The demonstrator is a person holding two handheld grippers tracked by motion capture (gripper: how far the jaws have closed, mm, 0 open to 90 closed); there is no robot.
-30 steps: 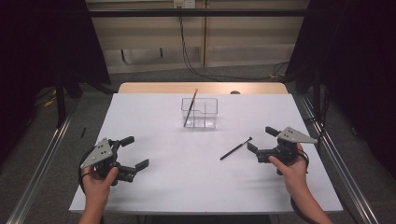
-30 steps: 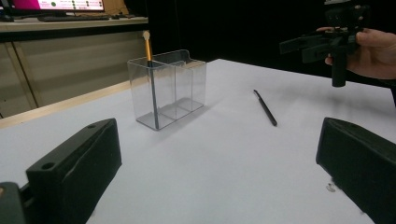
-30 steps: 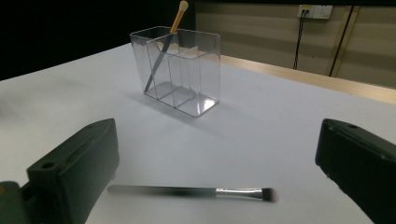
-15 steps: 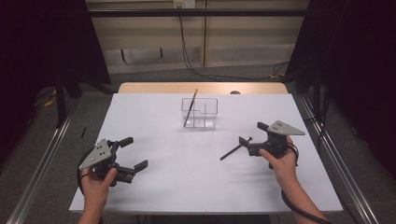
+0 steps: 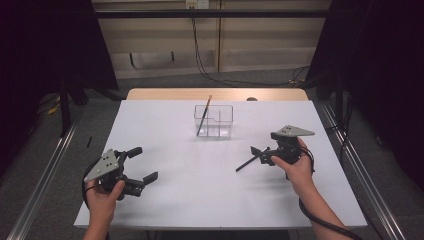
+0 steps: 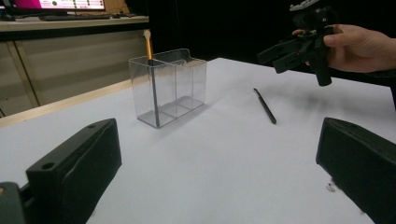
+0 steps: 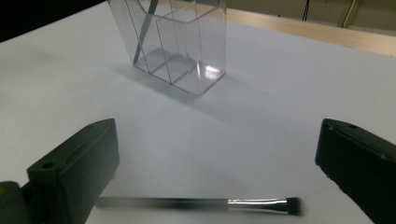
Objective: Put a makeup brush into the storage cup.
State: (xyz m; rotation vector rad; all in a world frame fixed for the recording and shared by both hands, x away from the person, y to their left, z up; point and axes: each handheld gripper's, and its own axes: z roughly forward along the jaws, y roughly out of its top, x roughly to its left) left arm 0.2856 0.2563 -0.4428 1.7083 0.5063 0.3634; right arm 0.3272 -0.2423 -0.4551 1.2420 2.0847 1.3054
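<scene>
In the high view the right gripper [image 5: 263, 153] sits right of centre in the frame, over the white table [image 5: 200, 200], with its jaws spread wide and pinching nothing. A black makeup brush [image 5: 248, 163] lies flat on the table at that gripper's tips, slanting down toward the lower left of the frame. In the right gripper view the same brush [image 7: 205, 203] lies crosswise along the bottom edge between the 2 spread jaws, its metal ferrule and dark bristles pointing to the right; whether either jaw touches it cannot be told. The clear plastic organizer [image 5: 214, 121] stands upright in the upper middle of the high view, well apart from both grippers. A second brush with an orange handle [image 5: 204, 116] leans tilted in the organizer's left compartment. The left gripper [image 5: 142, 164] rests at the lower left of the high view, jaws spread and holding nothing, held by the person's left hand [image 5: 102, 196]. In the left gripper view the right hand [image 6: 359, 47] appears at the upper right.
</scene>
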